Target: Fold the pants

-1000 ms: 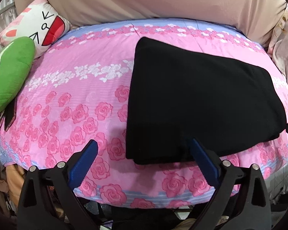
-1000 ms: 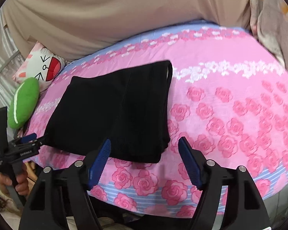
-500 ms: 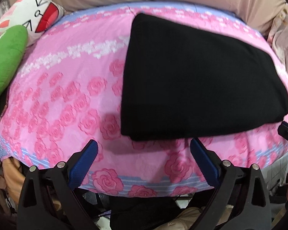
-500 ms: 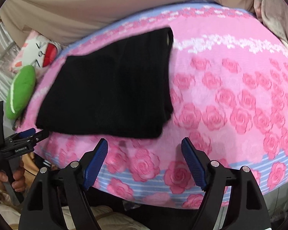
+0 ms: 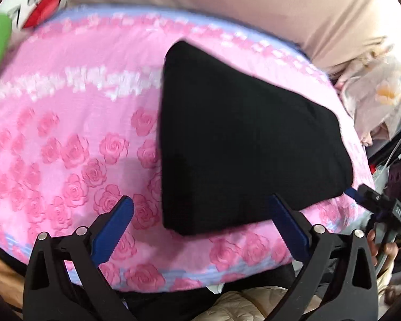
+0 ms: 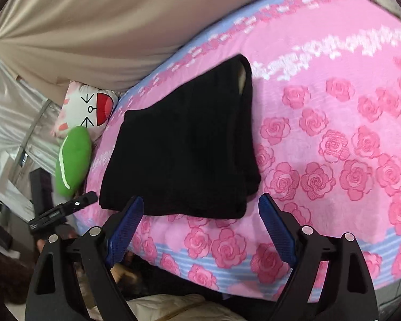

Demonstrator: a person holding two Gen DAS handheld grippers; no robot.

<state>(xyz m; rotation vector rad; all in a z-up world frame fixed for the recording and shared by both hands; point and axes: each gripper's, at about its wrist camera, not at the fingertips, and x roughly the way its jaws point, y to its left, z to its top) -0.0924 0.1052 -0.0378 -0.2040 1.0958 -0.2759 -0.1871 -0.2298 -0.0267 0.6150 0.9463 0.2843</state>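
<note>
The black pants (image 5: pixel 240 144) lie folded into a flat, thick stack on the pink rose-print bed cover (image 5: pixel 74 139). They also show in the right wrist view (image 6: pixel 184 149), with the layered edges toward the near right. My left gripper (image 5: pixel 200 230) is open and empty, held off the bed's near edge just in front of the stack. My right gripper (image 6: pixel 200 227) is open and empty, also just short of the stack's near edge. The right gripper shows at the right edge of the left wrist view (image 5: pixel 374 203).
A white cartoon-face pillow (image 6: pixel 89 108) and a green plush (image 6: pixel 72 160) sit at the bed's left end. A beige curtain (image 5: pixel 227 2) hangs behind the bed. Pale bedding (image 5: pixel 377 91) is piled at the right. The bed's near edge drops off below the grippers.
Both grippers have pulled back and lifted away from the pants, staying open. The views have tilted and shifted; the folded stack has not moved.
</note>
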